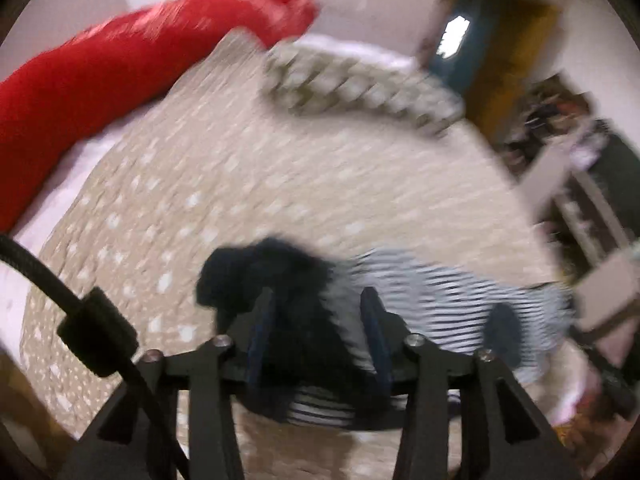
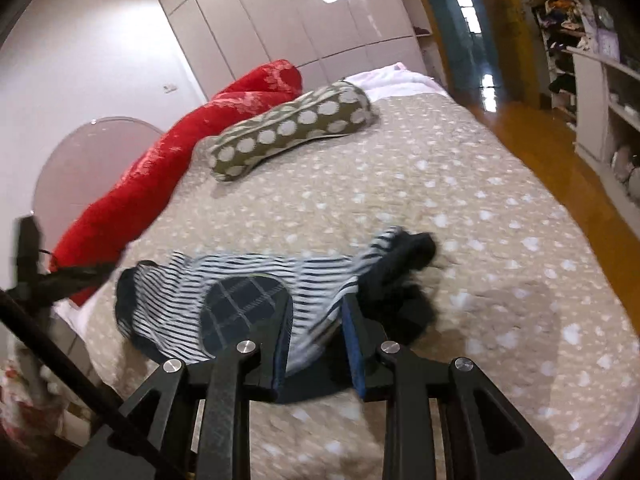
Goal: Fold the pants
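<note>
The pants (image 2: 240, 276), navy-and-white striped with a dark checked patch (image 2: 244, 308), lie crumpled on the bed near its front edge. One end is bunched into dark cloth (image 2: 412, 256). In the left wrist view, which is blurred, the striped pants (image 1: 440, 288) run to the right from a dark bunch (image 1: 256, 268). My left gripper (image 1: 317, 294) is over that dark bunch with its jaws apart and cloth lying between them. My right gripper (image 2: 318, 300) is over the striped part, with its jaws also apart and loose cloth between them.
The bed has a beige cover with white spots (image 2: 440, 184). A long red pillow (image 2: 160, 168) and a brown polka-dot pillow (image 2: 292, 128) lie at its far side. White wardrobe doors (image 2: 300, 20) stand behind. A wooden floor (image 2: 540, 140) and cluttered shelves (image 2: 600, 100) are to the right.
</note>
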`<state>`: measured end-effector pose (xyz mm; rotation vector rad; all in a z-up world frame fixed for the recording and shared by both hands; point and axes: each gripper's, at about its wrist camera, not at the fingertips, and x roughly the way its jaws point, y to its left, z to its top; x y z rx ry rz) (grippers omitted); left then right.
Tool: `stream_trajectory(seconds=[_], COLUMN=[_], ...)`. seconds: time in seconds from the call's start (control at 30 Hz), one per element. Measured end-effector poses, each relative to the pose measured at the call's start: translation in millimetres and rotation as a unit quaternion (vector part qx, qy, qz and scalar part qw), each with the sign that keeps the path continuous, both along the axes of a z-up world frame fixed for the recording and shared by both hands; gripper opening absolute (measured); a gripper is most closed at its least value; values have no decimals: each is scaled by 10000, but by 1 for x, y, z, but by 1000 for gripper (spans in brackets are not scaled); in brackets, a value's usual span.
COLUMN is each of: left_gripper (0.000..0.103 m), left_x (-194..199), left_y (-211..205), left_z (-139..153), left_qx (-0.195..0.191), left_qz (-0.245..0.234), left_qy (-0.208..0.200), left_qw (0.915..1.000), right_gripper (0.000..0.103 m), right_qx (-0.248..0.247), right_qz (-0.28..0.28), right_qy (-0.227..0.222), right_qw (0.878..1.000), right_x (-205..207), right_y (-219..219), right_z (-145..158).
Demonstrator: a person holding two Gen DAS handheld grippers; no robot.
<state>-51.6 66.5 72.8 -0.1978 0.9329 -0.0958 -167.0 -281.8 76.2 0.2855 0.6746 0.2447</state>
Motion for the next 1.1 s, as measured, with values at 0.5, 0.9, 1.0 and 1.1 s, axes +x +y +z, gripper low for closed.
stream_trajectory(seconds=[0.5,0.9,1.0,1.1], left_gripper=[18,18,18,27], left_x=[-17,-28,-41,-43], left_y=[-22,-2,-6,-30], left_z=[-39,-26,-4,21], left_qx=[884,87,-175,-252], left_qz=[102,99,-82,-471], left_qy=[140,70,-120,-348], left_qw=[9959,9999,9997,9980], right_gripper=[42,29,56,58], right_qx=[426,901,978,1215], right_qz=[103,-1230,-1388,-1349], right_qy=[-27,131,31,89], right_qw=[9990,9882,9855,9833], right_x=[14,-18,-24,-24], right_y=[33,-63,-69,-73], right_z=[-16,-26,-26,-36])
